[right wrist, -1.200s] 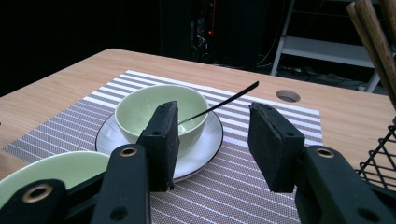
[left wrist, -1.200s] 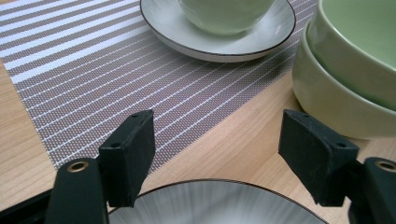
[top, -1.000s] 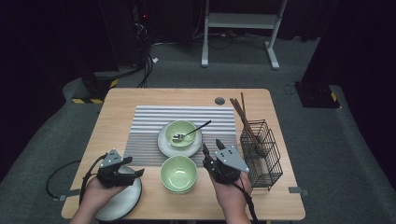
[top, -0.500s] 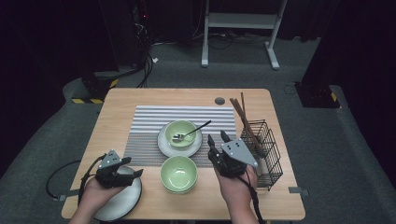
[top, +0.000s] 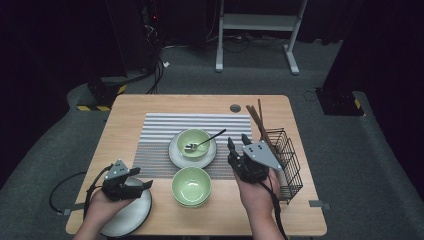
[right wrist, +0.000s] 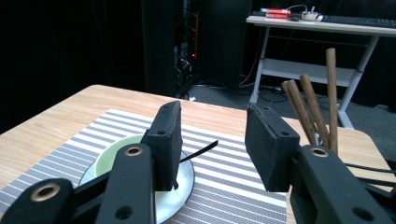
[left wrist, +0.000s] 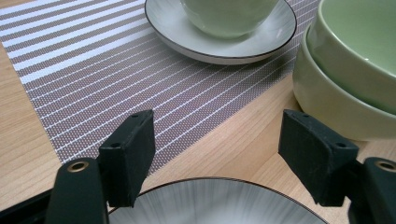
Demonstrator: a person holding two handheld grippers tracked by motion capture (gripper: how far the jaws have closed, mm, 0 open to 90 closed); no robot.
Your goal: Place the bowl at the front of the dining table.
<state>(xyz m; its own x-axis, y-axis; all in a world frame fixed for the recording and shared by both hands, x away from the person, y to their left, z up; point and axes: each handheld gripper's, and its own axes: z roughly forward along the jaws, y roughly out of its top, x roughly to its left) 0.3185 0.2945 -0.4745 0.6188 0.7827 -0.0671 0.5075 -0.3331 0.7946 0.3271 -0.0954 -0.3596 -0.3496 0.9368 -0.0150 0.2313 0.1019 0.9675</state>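
Counter [top: 150,107] with striped mat [top: 160,135], wire basket [top: 287,160] holding chopsticks [top: 256,117] at the right edge. Grey plate [top: 131,217] sits at the near left corner; left tool [top: 146,184] hovers just over its rim, jaws wide, nothing between them. Stacked green bowls [top: 191,186] are just beside it, so a careless sweep could knock them. Right tool [top: 239,142] is half open and empty, raised between the basket and the bowl on its saucer [top: 194,141] with the spoon [top: 204,143]. Risks: it clips the spoon handle and flips it out, or snags the basket wire; plate may slide off the edge if pinched shallow.
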